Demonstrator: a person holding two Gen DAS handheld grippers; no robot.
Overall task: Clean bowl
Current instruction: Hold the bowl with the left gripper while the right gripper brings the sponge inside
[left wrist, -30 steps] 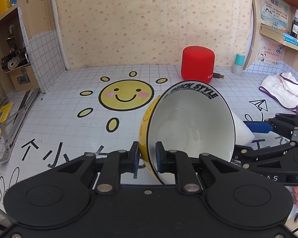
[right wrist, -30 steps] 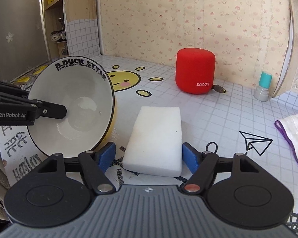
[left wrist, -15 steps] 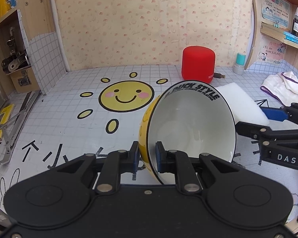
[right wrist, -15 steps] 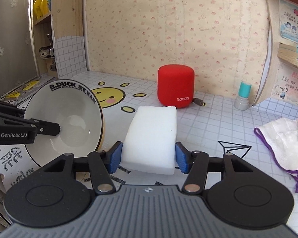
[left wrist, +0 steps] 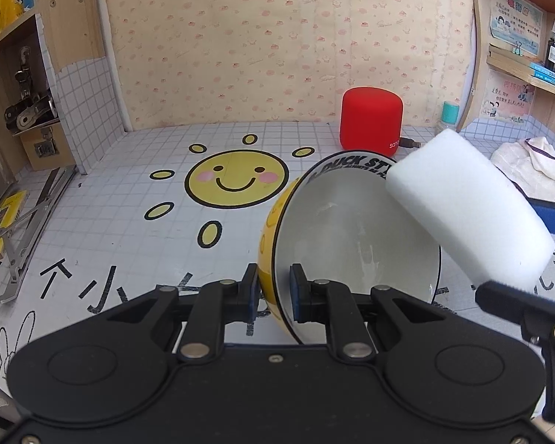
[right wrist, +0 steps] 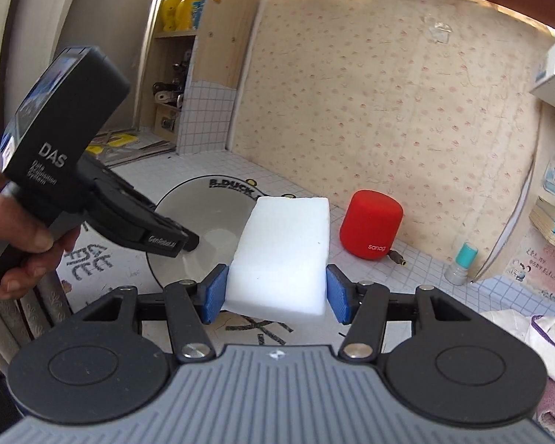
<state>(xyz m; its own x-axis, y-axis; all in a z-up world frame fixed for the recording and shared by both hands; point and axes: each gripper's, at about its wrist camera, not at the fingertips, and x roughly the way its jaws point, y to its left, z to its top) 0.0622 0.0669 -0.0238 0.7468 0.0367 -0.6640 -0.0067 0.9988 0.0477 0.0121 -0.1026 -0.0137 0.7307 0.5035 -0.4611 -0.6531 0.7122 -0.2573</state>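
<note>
Bowl (left wrist: 355,244), yellow outside, glossy white inside, black-rimmed, tipped on edge

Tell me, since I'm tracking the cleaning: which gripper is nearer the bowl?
Left. The left gripper clamps the bowl rim; the right gripper holds the sponge just short of it.

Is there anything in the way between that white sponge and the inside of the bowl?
Nothing visible. The sponge, clamped in the right gripper, hangs beside the tilted bowl. The left gripper pinches only the bowl's lower rim, leaving its open side clear.
</note>
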